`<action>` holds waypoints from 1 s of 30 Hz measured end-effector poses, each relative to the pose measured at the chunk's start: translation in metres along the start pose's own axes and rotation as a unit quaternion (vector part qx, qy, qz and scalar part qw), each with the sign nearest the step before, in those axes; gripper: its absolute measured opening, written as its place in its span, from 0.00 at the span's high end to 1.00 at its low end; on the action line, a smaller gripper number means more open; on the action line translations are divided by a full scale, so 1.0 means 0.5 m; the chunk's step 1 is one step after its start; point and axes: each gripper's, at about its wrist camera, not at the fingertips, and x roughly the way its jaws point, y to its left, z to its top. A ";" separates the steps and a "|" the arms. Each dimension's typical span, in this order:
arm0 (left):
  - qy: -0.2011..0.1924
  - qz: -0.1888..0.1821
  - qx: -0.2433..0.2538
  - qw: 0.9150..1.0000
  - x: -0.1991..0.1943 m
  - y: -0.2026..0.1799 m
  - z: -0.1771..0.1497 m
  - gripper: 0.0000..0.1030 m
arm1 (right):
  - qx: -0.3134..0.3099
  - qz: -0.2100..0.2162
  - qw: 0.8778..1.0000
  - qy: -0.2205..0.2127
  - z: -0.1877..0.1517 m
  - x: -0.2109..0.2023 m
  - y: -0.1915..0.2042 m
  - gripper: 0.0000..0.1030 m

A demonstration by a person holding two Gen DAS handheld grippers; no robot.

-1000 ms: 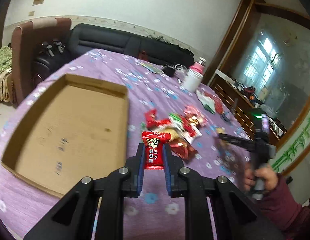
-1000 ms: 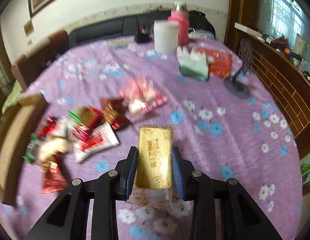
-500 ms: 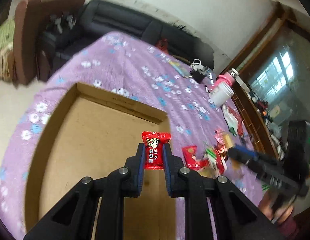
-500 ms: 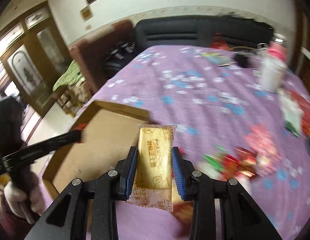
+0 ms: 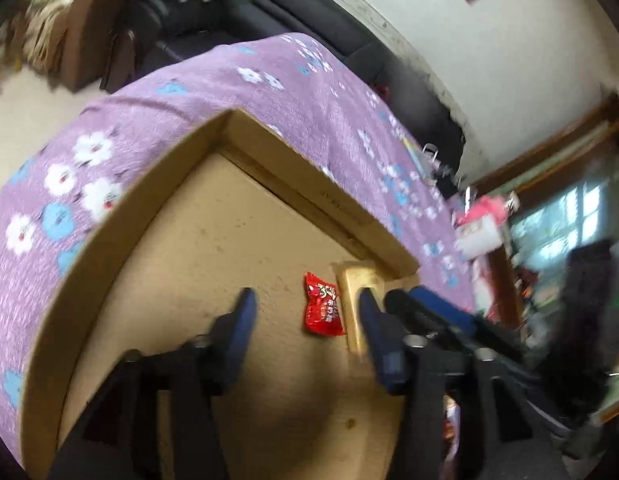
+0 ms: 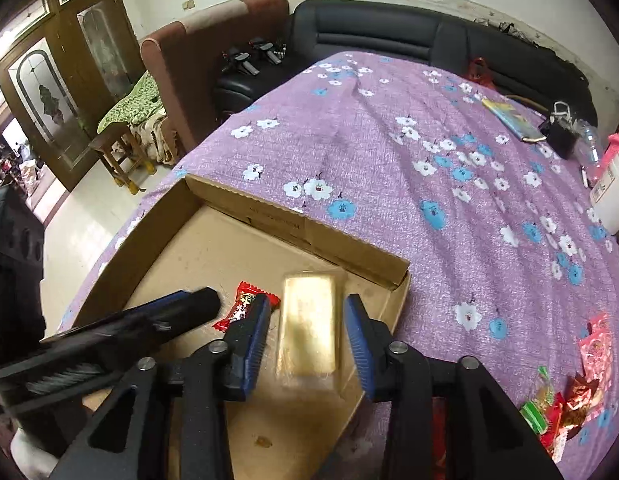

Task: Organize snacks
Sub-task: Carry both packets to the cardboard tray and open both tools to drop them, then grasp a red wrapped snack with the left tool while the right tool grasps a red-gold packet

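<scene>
Both grippers are being held spread and empty over the cardboard tray (image 6: 245,216). Nearest, the yellow packet (image 6: 308,326) is lying flat between the right gripper (image 6: 305,344) fingers, its long axis running straight away from them. Just beside it, the red candy (image 5: 322,312) is lying ahead of the left gripper (image 5: 305,332). Farther off, remaining snacks (image 6: 565,392) are waiting on the purple-clothed worktop (image 6: 429,152), nearer the right gripper.

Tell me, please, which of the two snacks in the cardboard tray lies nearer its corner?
The long yellow snack bar, lying between the open right gripper fingers, is nearer the cardboard tray corner; the small red candy packet lies beside it, further in.
</scene>
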 end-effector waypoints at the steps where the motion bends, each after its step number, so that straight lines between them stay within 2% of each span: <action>1: -0.011 0.005 -0.006 1.000 -0.010 0.005 -0.003 0.39 | 0.004 0.002 1.000 0.000 0.001 0.000 -0.004 0.56; 7: -0.021 0.002 -0.018 1.000 -0.041 0.020 -0.031 0.39 | 0.031 0.019 0.999 -0.039 -0.027 -0.078 -0.049 0.56; 9: -0.021 -0.006 -0.010 1.000 -0.048 0.016 -0.034 0.39 | 0.043 0.000 0.998 -0.056 -0.047 -0.117 -0.084 0.56; 11: -0.032 -0.010 0.005 0.999 -0.067 -0.005 -0.034 0.39 | 0.056 -0.037 0.996 -0.063 -0.065 -0.141 -0.127 0.55; 13: -0.053 -0.021 0.028 0.998 -0.114 -0.043 -0.048 0.39 | 0.056 -0.073 0.994 -0.053 -0.079 -0.143 -0.157 0.53; 14: -0.060 -0.028 0.037 0.997 -0.129 -0.060 -0.055 0.38 | 0.051 -0.092 0.994 -0.032 -0.091 -0.129 -0.175 0.52; 16: -0.075 -0.043 0.050 0.995 -0.167 -0.099 -0.075 0.25 | 0.044 -0.098 0.994 -0.003 -0.107 -0.105 -0.191 0.52; 17: -0.083 -0.050 0.054 0.994 -0.184 -0.119 -0.090 0.23 | 0.044 -0.103 0.994 0.012 -0.119 -0.084 -0.197 0.52; 20: -0.078 -0.060 0.079 0.992 -0.206 -0.167 -0.136 0.22 | 0.053 -0.090 0.994 0.027 -0.137 -0.056 -0.206 0.52; 21: -0.073 -0.059 0.086 0.992 -0.207 -0.180 -0.150 0.22 | 0.055 -0.078 0.995 0.035 -0.146 -0.052 -0.205 0.63; 23: -0.065 -0.050 0.106 0.991 -0.212 -0.205 -0.185 0.22 | 0.051 -0.062 0.996 0.050 -0.162 -0.057 -0.194 0.76; 26: -0.050 -0.032 0.133 0.989 -0.214 -0.225 -0.234 0.22 | 0.039 -0.046 0.996 0.058 -0.208 -0.087 -0.193 0.77; 30: -0.038 -0.027 0.158 0.986 -0.198 -0.248 -0.270 0.22 | 0.037 -0.039 0.996 0.064 -0.284 -0.140 -0.216 0.77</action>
